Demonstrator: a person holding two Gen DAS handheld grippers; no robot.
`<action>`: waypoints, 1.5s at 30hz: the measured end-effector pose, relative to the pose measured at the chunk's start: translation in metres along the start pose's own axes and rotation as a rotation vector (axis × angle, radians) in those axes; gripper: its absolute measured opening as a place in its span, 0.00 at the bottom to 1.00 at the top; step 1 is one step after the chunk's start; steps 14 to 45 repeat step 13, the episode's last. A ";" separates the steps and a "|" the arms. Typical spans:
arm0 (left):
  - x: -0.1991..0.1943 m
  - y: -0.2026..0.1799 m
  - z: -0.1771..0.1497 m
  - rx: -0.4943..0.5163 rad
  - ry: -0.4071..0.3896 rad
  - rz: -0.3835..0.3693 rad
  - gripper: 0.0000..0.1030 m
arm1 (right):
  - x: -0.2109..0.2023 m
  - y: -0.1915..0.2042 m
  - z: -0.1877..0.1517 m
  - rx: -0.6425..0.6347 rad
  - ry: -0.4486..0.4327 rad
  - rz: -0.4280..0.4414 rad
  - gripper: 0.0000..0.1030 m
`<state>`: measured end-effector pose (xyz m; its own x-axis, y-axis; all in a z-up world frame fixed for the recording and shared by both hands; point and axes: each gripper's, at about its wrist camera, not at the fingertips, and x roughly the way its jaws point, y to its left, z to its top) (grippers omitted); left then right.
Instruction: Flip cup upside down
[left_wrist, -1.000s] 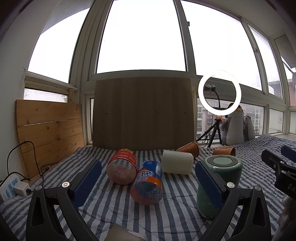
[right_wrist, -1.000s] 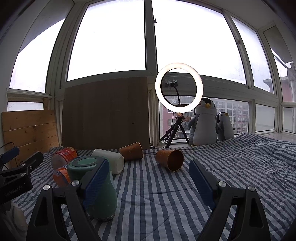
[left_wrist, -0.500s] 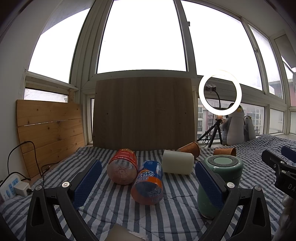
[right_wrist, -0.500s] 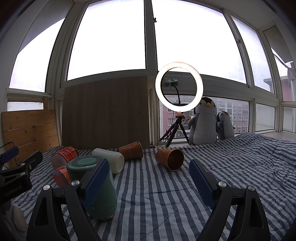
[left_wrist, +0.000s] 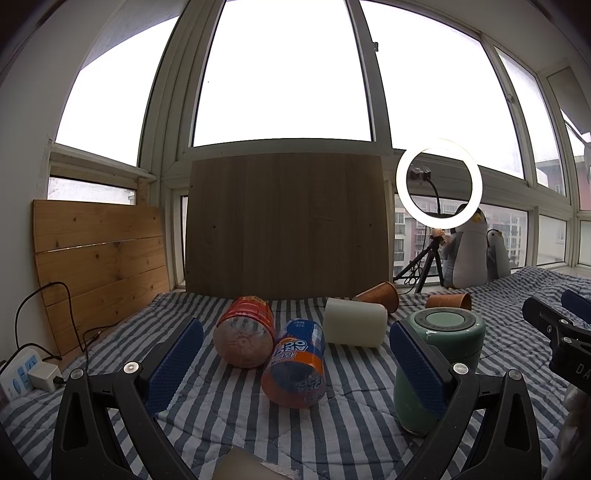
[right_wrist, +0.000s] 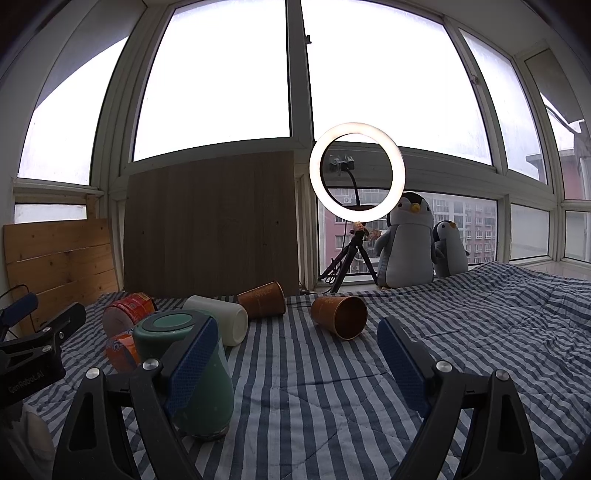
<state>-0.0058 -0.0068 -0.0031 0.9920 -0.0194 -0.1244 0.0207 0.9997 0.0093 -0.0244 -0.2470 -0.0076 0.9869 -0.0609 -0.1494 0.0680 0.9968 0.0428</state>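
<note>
A green cup (left_wrist: 439, 365) stands upright with its dark lid up on the striped blanket; it also shows in the right wrist view (right_wrist: 192, 373). My left gripper (left_wrist: 295, 350) is open and empty, its right finger just in front of the cup. My right gripper (right_wrist: 295, 350) is open and empty, its left finger in front of the cup. Each gripper shows at the edge of the other's view. Two brown paper cups (right_wrist: 340, 317) (right_wrist: 262, 304) and a white cup (right_wrist: 221, 323) lie on their sides further back.
A red bottle (left_wrist: 243, 336) and an orange-blue bottle (left_wrist: 295, 365) lie on the blanket (right_wrist: 461, 350) left of the green cup. A wooden board (left_wrist: 288, 229), a ring light on a tripod (right_wrist: 356, 177) and two plush penguins (right_wrist: 406, 240) stand along the window. A power strip (left_wrist: 22, 376) lies far left.
</note>
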 end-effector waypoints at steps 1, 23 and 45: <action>0.001 0.000 0.000 0.000 0.001 0.000 0.99 | 0.000 0.000 0.000 0.000 0.000 0.000 0.83; 0.003 -0.001 0.000 0.001 0.008 -0.001 0.99 | -0.001 -0.001 0.000 0.000 0.000 -0.001 0.83; 0.003 -0.001 0.000 0.001 0.008 -0.001 0.99 | -0.001 -0.001 0.000 0.000 0.000 -0.001 0.83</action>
